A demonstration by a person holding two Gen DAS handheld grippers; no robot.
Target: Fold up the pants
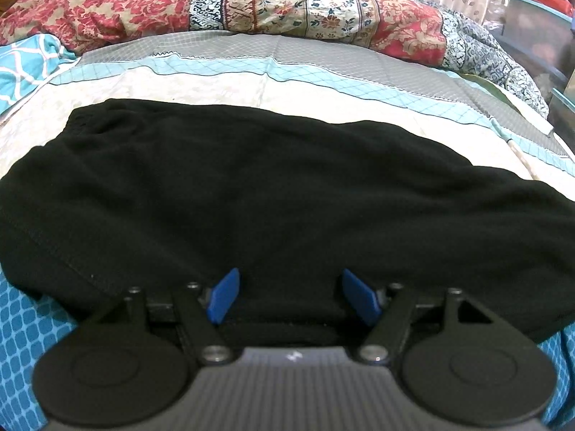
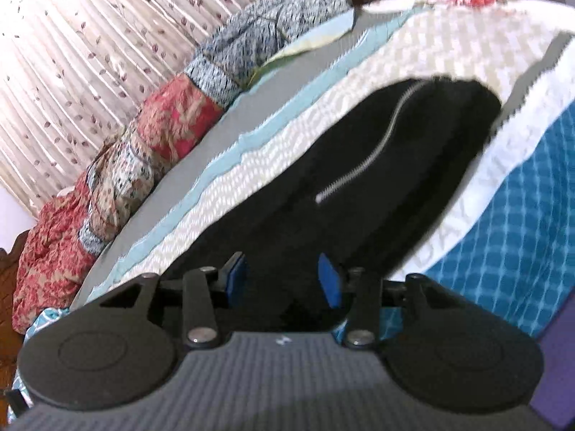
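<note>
Both grippers, left gripper (image 1: 291, 296) and right gripper (image 2: 282, 278), hang part open over soft black pants (image 1: 251, 186) on the bed (image 1: 215, 86), holding nothing. Floppy, light cloth, I think; pinch its near edge.

Black pants (image 1: 273, 194) cut off at both side edges; right-wrist view motion-blurred, zipper (image 2: 370, 147) smeared.
</note>
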